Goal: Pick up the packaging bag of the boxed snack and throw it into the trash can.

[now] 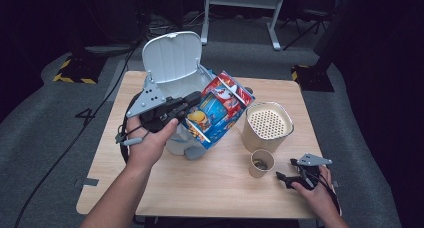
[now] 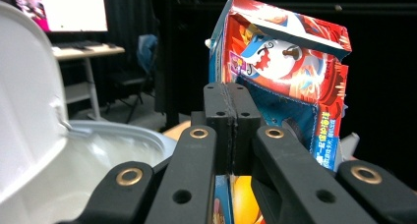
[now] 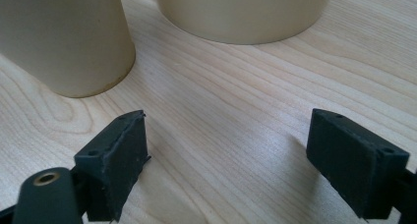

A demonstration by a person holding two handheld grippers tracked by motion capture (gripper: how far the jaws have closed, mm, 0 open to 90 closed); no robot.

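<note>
**Carton pinched by its edge over the white bin**

Cardboard is the whole story here. The left gripper has its jaws squeezed together on a thin panel of the colourful snack carton, and in the left gripper view the two pads meet with only the card's edge between them. The box hangs tilted, off the table, in front of the open white bin with its lid flipped up at 12 o'clock.

My read on handling: it looks light and probably empty or close to it, since the top flaps are open and a bit crumpled. Thin card like that is stiff along its folds but bends easily across a flat face, so a one-edge pinch lets the box swing and twist. The glossy print could be slippery too. I'd say a grip near a folded corner or seam holds better than one mid-panel, and squeezing harder just creases it.

The right gripper rests at about 4 o'clock on the wooden table, jaws spread apart with nothing between them, just beside the small paper cup. The beige perforated container sits at 3 o'clock from the carton, close enough that a swinging box might clip it.
</note>
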